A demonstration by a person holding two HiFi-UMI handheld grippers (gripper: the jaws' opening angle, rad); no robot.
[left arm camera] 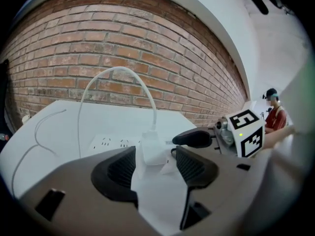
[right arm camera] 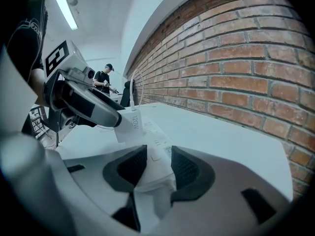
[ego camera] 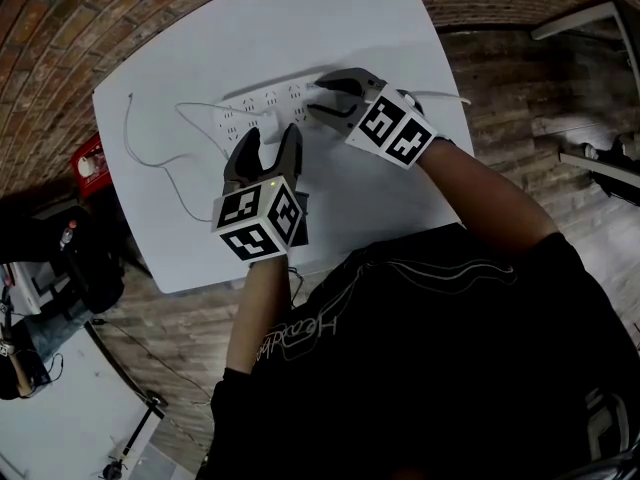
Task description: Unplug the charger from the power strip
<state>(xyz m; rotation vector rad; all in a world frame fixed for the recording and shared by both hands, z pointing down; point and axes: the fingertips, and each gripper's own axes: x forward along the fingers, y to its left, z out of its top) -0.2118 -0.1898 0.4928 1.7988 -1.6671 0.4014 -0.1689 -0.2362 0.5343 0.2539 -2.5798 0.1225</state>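
Nearest the camera, a person's black shirt (ego camera: 430, 348) is seen at the lower edge of the head view, with both forearms stretched out over the white bench (ego camera: 380, 28). At the left, a thin white cable (ego camera: 150, 163) is trailed in loose curves toward the bench's left corner. Next comes the left gripper (ego camera: 272, 133), its marker cube (ego camera: 260, 218) turned toward the near edge. Its jaws are spread, and in the left gripper view (left arm camera: 155, 154) the white charger (left arm camera: 151, 146) is framed between the two ribbed pads, with a narrow gap left on each side. A thicker white lead (left arm camera: 118, 70) is arched up from the charger's top and down to the left. The charger (ego camera: 268, 123) is stood on the power strip (ego camera: 290, 96), which is laid parallel to the bench's far edge and nearer to it than to the near edge. Whether the prongs are seated cannot be told. At the strip's right end the right gripper (ego camera: 315, 98) is closed on the strip's body. In the right gripper view (right arm camera: 157, 154) the pads are pressed against its two long sides.
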